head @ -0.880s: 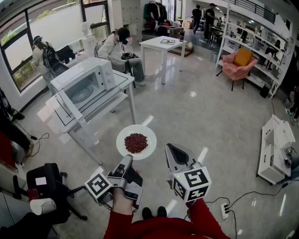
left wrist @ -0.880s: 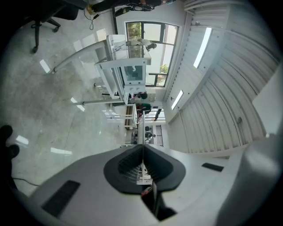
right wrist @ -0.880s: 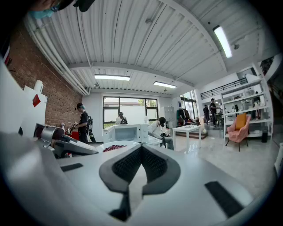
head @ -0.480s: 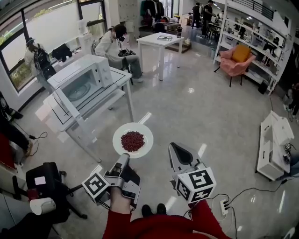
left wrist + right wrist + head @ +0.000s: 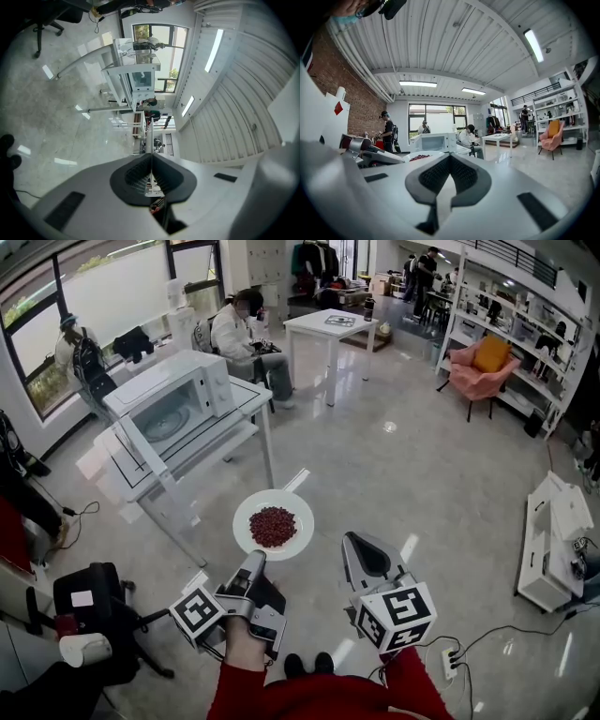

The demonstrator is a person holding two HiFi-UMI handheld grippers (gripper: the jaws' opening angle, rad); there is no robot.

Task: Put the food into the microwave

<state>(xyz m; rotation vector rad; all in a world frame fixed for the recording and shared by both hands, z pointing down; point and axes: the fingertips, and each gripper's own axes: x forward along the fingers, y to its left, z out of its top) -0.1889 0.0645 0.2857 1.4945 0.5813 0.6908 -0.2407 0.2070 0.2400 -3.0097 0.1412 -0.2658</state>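
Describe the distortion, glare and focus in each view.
Head view: fisheye bends the room's edges, and lamp reflections glare on the floor. Left gripper view: dark corners, scene rolled sideways, plate seen edge-on. Right gripper view: bright ceiling lamp, dark corners.

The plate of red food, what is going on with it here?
A person holds a gripper in each hand. The left gripper is shut on the rim of a white plate of red food, above the floor. The right gripper is shut and empty. The microwave stands on a white table ahead, apart from the plate: the food is not yet inside.
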